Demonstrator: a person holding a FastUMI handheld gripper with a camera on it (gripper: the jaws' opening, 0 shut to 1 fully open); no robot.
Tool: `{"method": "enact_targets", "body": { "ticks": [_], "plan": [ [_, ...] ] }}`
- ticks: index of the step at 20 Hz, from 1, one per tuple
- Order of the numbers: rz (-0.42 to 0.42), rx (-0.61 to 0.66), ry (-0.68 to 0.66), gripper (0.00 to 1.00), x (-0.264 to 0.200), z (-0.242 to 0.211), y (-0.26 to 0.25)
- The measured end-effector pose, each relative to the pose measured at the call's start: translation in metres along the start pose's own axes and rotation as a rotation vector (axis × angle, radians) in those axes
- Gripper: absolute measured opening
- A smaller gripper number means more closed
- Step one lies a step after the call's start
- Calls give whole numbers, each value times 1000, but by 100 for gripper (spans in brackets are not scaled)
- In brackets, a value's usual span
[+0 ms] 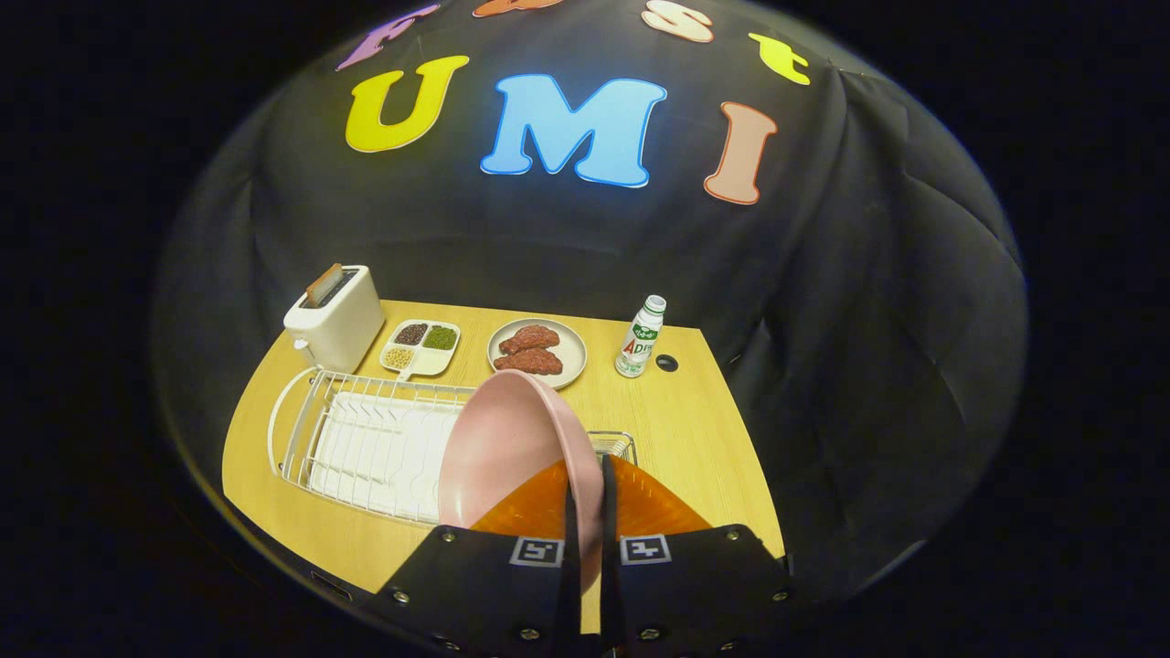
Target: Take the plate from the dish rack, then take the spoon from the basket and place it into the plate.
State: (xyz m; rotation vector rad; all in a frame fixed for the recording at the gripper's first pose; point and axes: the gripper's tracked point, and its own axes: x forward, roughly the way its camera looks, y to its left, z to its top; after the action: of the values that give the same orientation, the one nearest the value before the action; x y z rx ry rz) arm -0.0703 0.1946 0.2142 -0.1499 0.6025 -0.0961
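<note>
A pink plate (507,448) stands on edge between my fingers, lifted above the right end of the white wire dish rack (366,439). My gripper (586,475) is shut on the plate's rim, both fingers pressing on it. The plate's hollow side faces the rack. A small wire basket (614,442) sits at the rack's right end, mostly hidden behind the plate and fingers; I cannot make out the spoon in it.
On the wooden table (695,429) beyond the rack stand a white toaster (334,317), a divided dish of beans (420,345), a plate of red meat (537,352), a small bottle (641,336) and a dark cap (666,363).
</note>
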Motion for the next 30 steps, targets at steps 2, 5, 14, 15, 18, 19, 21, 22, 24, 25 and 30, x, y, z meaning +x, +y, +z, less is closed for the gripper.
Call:
{"method": "enact_targets", "body": {
  "ticks": [2,5,14,15,18,19,21,22,24,25,30],
  "plan": [
    [8,10,32,8,-1,-20,-12],
    [51,50,79,8,-5,-48,-23],
    [186,54,211,8,4,-135,-17],
    [196,61,220,8,7,-143,-13],
    [248,113,237,8,20,-162,2],
    [265,130,252,8,25,-170,8],
    [279,143,274,8,35,-182,15],
    [281,134,284,8,40,-188,17],
    [287,108,302,8,51,-200,23],
    [293,101,305,8,56,-203,25],
    [338,95,318,8,71,-208,39]
  ]
}}
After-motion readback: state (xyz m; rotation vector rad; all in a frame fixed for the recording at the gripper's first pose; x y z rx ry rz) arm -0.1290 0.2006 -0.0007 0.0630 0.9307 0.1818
